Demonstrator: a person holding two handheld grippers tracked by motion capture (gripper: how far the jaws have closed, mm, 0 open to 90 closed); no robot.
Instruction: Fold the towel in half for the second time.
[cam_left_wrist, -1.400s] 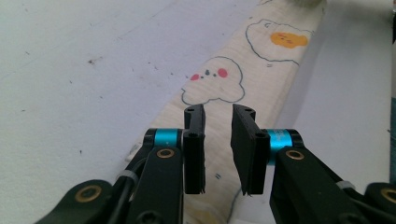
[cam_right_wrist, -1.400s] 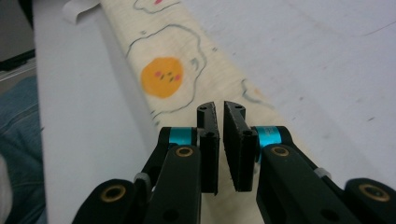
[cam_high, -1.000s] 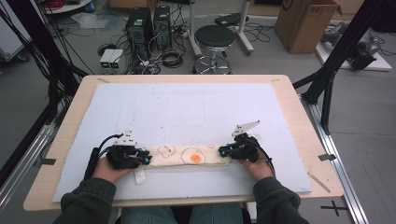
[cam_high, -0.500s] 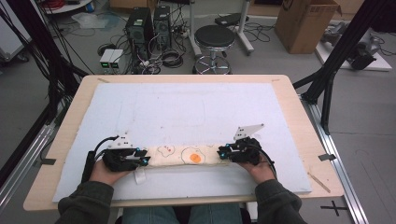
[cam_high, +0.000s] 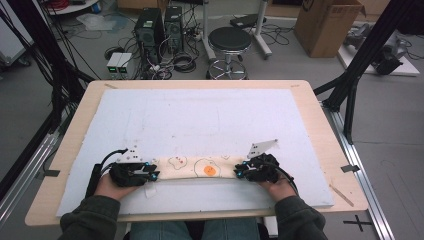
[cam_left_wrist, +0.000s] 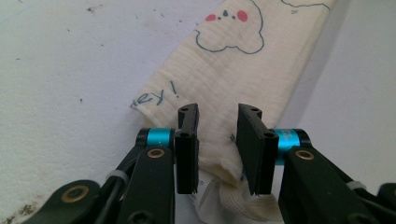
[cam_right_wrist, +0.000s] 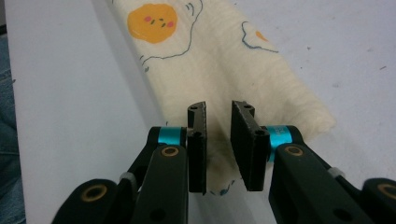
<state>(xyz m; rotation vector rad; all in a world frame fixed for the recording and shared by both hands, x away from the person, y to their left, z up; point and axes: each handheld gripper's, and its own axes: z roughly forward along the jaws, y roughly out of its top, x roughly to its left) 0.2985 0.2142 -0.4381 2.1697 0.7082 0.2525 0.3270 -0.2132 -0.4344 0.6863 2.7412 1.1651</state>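
Note:
A cream cloth (cam_high: 200, 167), folded into a long strip and printed with a fried egg and small faces, lies across the white mat near its front edge. My left gripper (cam_high: 152, 175) is at the strip's left end. In the left gripper view the cloth (cam_left_wrist: 243, 60) runs up from between the jaws of the left gripper (cam_left_wrist: 218, 112). The jaws have just been closing, and a gap still shows beside the bunched end. My right gripper (cam_high: 240, 172) is at the right end. Its jaws (cam_right_wrist: 219, 107) have just been opening and straddle the cloth (cam_right_wrist: 219, 60) without pressing on it.
The white mat (cam_high: 200, 115) covers most of the wooden table (cam_high: 320, 125). A small white tag (cam_high: 150, 192) lies by the left hand. On the floor beyond the table stand a black stool (cam_high: 230, 40), computer boxes (cam_high: 160, 25) and a cardboard box (cam_high: 330, 25).

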